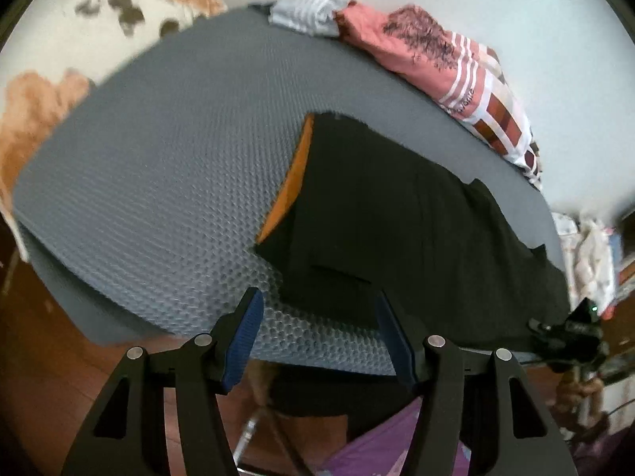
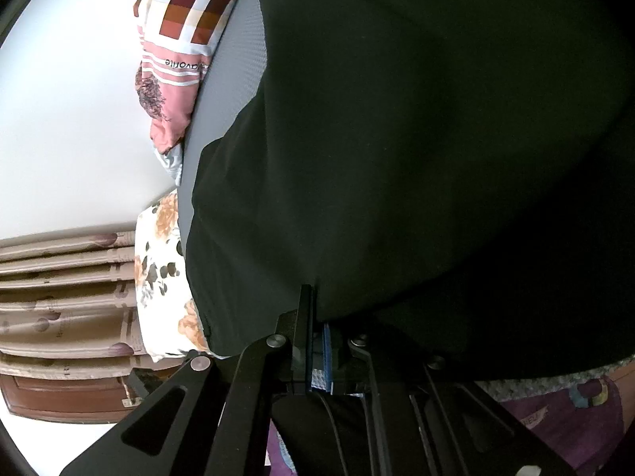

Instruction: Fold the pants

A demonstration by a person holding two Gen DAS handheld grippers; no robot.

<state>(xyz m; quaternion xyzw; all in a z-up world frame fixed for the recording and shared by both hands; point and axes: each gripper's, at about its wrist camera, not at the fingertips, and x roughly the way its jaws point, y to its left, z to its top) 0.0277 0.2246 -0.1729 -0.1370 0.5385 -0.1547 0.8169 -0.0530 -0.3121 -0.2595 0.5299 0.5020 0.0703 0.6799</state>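
Observation:
Black pants with an orange side stripe lie spread on a grey honeycomb mat. In the left wrist view my left gripper stands open over the mat's near edge. A small black flap of the pants lies between and just beyond its blue pads, untouched. In the right wrist view the pants fill most of the picture. My right gripper is shut on their near edge, with one finger hidden under the cloth. The right gripper also shows at the mat's right corner in the left wrist view.
A pile of pink and checked clothes and a striped grey garment lie along the mat's far edge. Floral bedding lies beyond the mat. Brown wooden floor and a purple cloth are below the near edge.

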